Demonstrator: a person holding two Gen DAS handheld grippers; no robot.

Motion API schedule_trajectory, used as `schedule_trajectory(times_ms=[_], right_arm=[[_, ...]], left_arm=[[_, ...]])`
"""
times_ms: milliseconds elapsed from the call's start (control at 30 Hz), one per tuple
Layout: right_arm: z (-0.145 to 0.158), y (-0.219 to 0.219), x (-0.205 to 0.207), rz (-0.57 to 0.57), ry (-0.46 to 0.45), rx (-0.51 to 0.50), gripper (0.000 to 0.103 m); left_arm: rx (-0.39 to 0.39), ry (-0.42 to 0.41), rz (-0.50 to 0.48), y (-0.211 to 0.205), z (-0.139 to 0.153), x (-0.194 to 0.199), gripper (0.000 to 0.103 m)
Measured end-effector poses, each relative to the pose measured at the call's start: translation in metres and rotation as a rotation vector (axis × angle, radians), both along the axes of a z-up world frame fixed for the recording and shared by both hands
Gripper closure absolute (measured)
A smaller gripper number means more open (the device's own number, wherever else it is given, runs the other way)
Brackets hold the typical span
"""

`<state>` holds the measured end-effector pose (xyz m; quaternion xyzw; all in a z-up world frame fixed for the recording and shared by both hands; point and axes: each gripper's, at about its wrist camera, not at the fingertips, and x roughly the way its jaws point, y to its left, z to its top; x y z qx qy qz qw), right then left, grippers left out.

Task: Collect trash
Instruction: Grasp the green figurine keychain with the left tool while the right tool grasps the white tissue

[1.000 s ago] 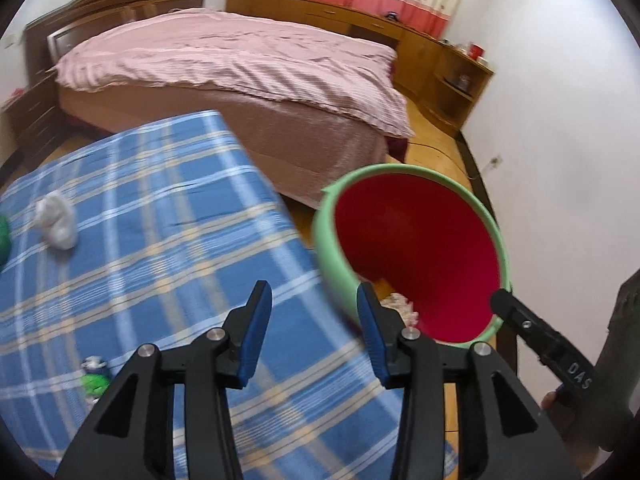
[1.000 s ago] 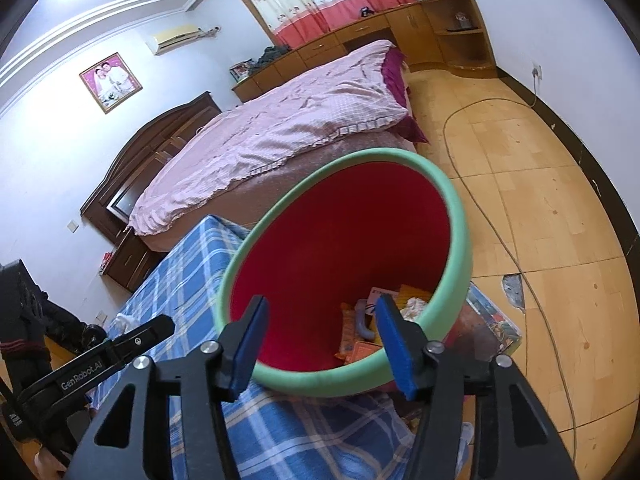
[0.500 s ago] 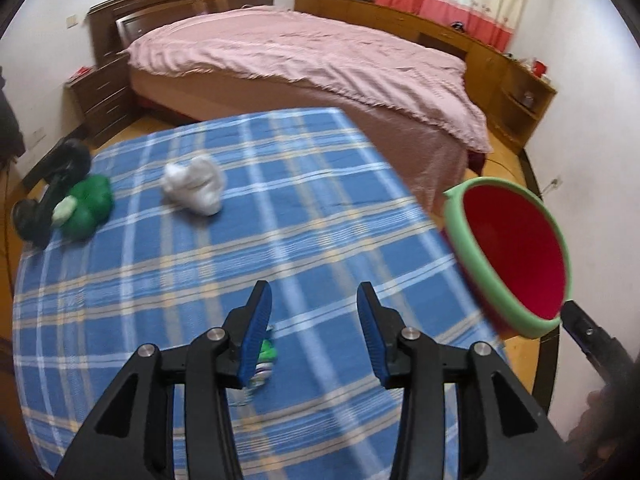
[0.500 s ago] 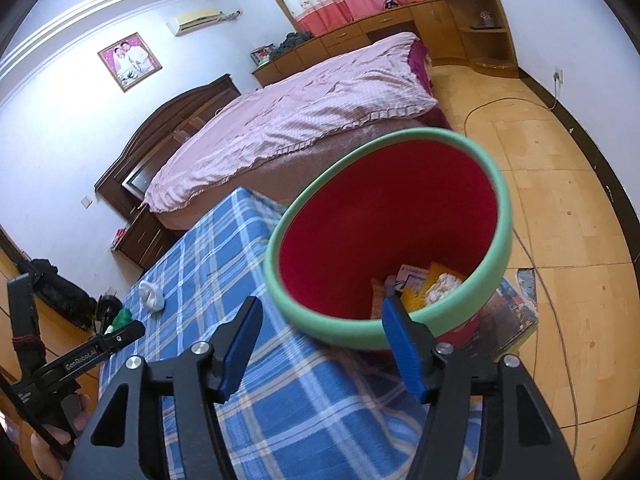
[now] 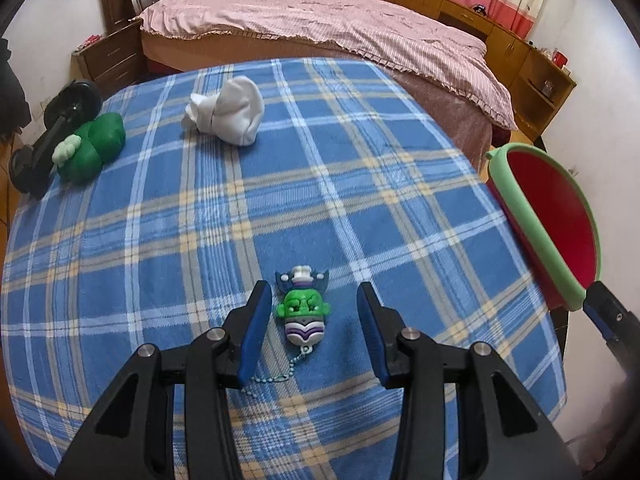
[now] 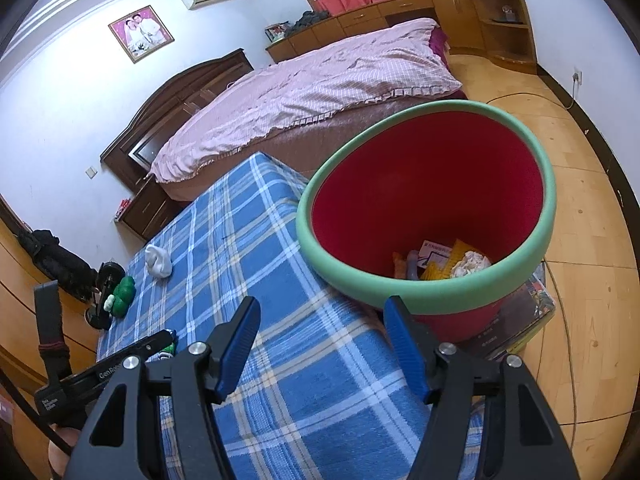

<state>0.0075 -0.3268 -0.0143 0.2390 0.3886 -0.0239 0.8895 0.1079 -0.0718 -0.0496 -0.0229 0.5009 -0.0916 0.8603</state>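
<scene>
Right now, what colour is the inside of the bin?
Red inside the bin, with a green rim; the right wrist view shows it best.

A blue cloth (image 5: 360, 184) is seen, checked with white and pale orange lines. On it, a white wad (image 5: 226, 114), a green lump (image 5: 90, 150) with a pale green patch, and a small figure (image 5: 305, 310) — green face, purple-and-white body — are shown. The bin (image 6: 432, 216) is coloured red within, rimmed in mint green — yellow and white scraps (image 6: 452, 262) lie inside. Blue pads are borne by the black left gripper (image 5: 314, 326) and right gripper (image 6: 320, 344). The bedspread (image 5: 320, 20) is pink.
</scene>
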Motion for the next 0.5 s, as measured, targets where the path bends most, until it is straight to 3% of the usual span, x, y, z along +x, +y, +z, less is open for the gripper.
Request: schedule_trajectory(times_ms=[167,300,500], right_arm=[[-0.004,0.003,0.003,0.003,0.013,-0.001,0.036],[-0.005,0.005,0.004,0.009,0.021,-0.005,0.036],[-0.003,0.012,0.007,0.032,0.019,-0.013,0.036]], left_arm=[[0.016,0.007,-0.008,-0.001,-0.008,-0.002,0.064],[0.000,0.003,0.004,0.003,-0.011,-0.003,0.076],[-0.050,-0.007,0.021,0.011,-0.011,-0.006,0.077]])
